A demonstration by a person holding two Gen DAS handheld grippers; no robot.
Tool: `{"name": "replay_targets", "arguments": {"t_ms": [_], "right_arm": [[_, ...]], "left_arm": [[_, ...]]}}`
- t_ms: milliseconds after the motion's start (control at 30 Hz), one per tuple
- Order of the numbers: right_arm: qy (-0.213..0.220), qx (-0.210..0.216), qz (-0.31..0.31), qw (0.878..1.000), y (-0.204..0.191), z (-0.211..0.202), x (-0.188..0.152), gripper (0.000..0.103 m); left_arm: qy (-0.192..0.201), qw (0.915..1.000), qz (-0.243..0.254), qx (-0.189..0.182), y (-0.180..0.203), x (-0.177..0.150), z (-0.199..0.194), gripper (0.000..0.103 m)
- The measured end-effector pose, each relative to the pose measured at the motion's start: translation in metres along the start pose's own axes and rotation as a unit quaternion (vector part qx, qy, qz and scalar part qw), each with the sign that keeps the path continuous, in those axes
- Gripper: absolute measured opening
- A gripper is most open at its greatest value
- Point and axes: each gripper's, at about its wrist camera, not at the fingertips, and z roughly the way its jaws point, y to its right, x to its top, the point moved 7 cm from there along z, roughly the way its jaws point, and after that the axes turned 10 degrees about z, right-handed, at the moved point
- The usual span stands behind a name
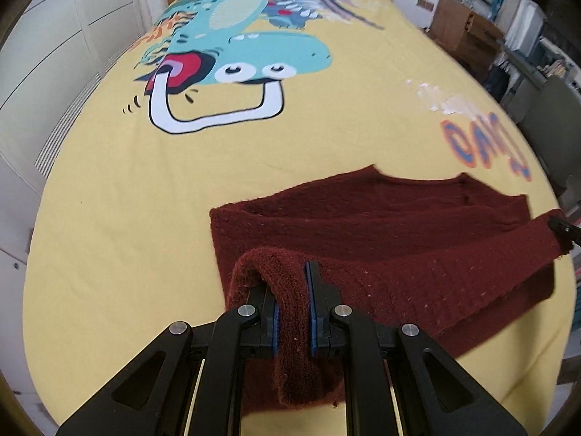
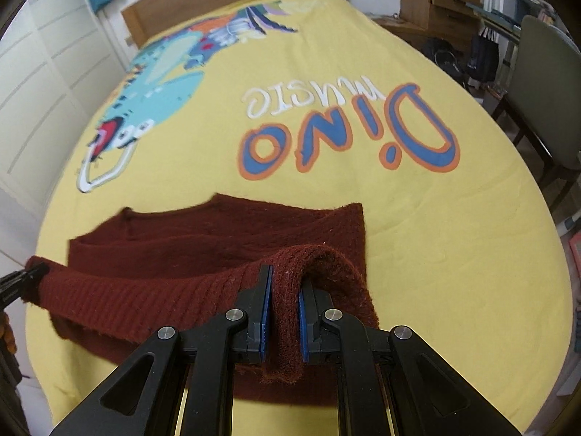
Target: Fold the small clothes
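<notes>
Maroon knit sweater (image 1: 399, 239) pinched in both jaws; only the right view shows "Dino" lettering (image 2: 348, 138) whole.

Dark red knit sweater (image 1: 381, 239) lies on yellow dino-print bedspread (image 1: 145, 200), near its front right corner. Left gripper (image 1: 293, 305) clamps a raised fold of sweater's near edge; right gripper (image 1: 563, 230) pinches the same edge at far right, lifted w/ slack between.

Dark red knit garment (image 1: 417, 239), near edge lifted, on yellow bedspread (image 1: 127, 236)
</notes>
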Motion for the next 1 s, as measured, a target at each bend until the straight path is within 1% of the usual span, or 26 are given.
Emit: {"name": "replay_targets", "arguments": {"t_ms": [100,167,233,333,400,433,467,500,533,567,600,633,700,733,767,800,833,867,900,933,1000], "right_arm": [[-0.017,-0.010,0.007,1.000,0.003,0.022,-0.001,0.012],[-0.025,-0.013,0.012,1.000,0.005,0.033,-0.001,0.012],[-0.035,-0.005,0.018,0.999,0.006,0.042,-0.004,0.013],[-0.042,0.001,0.024,0.999,0.007,0.049,-0.007,0.015],[-0.042,0.001,0.027,0.999,0.008,0.050,-0.007,0.015],[-0.041,0.002,0.028,0.999,0.008,0.050,-0.006,0.018],[-0.039,0.004,0.028,0.999,0.008,0.049,-0.006,0.024],[-0.033,0.005,0.027,0.999,0.007,0.047,-0.005,0.027],[-0.027,0.000,0.026,0.999,0.007,0.045,-0.004,0.037],[-0.019,-0.007,0.025,0.999,0.007,0.042,-0.003,0.056],[-0.010,-0.012,0.023,1.000,0.006,0.038,-0.001,0.065],[0.003,-0.016,0.022,1.000,0.005,0.032,0.002,0.078],[0.017,-0.011,0.016,1.000,0.000,0.023,0.005,0.079],[0.021,-0.011,0.013,1.000,-0.002,0.019,0.006,0.080],[0.025,-0.012,0.007,1.000,-0.005,0.016,0.007,0.083],[0.030,-0.012,-0.001,0.999,-0.009,0.011,0.007,0.084],[0.036,-0.012,-0.014,0.999,-0.015,0.006,0.006,0.089],[0.042,-0.011,-0.026,0.999,-0.021,0.002,0.005,0.096],[0.050,-0.006,-0.040,0.998,-0.029,-0.004,0.003,0.101],[0.056,-0.002,-0.051,0.997,-0.035,-0.009,0.000,0.103],[0.066,0.005,-0.072,0.995,-0.048,-0.016,-0.006,0.103]], "left_arm": [[-0.006,1.0000,-0.001,0.007,-0.001,0.003,0.017,0.010],[-0.007,0.9998,0.001,0.019,-0.001,0.003,0.025,0.011],[-0.013,0.9995,-0.002,0.028,-0.001,0.000,0.032,0.011],[-0.019,0.9993,-0.011,0.029,-0.002,-0.004,0.040,0.012],[-0.027,0.9990,-0.017,0.031,-0.004,-0.006,0.042,0.016],[-0.031,0.9988,-0.021,0.032,-0.005,-0.006,0.042,0.018],[-0.028,0.9989,-0.024,0.030,-0.005,-0.004,0.038,0.023],[-0.023,0.9990,-0.023,0.030,-0.004,-0.002,0.034,0.029],[-0.016,0.9992,-0.021,0.030,-0.002,0.001,0.029,0.040],[-0.008,0.9994,-0.018,0.029,0.000,0.004,0.024,0.055],[-0.003,0.9993,-0.016,0.034,0.001,0.006,0.019,0.061],[0.005,0.9990,-0.011,0.042,0.003,0.010,0.013,0.067],[0.019,0.9990,-0.002,0.042,0.008,0.017,0.002,0.068],[0.023,0.9990,-0.001,0.038,0.011,0.019,-0.003,0.077],[0.032,0.9990,0.002,0.032,0.016,0.022,-0.009,0.089],[0.042,0.9987,0.005,0.028,0.020,0.024,-0.014,0.095],[0.053,0.9982,0.009,0.026,0.026,0.026,-0.021,0.101],[0.062,0.9977,0.014,0.023,0.031,0.027,-0.026,0.101],[0.068,0.9974,0.018,0.019,0.036,0.027,-0.030,0.101],[0.075,0.9969,0.022,0.012,0.043,0.026,-0.034,0.101],[0.083,0.9961,0.030,0.003,0.054,0.024,-0.037,0.102]]}}
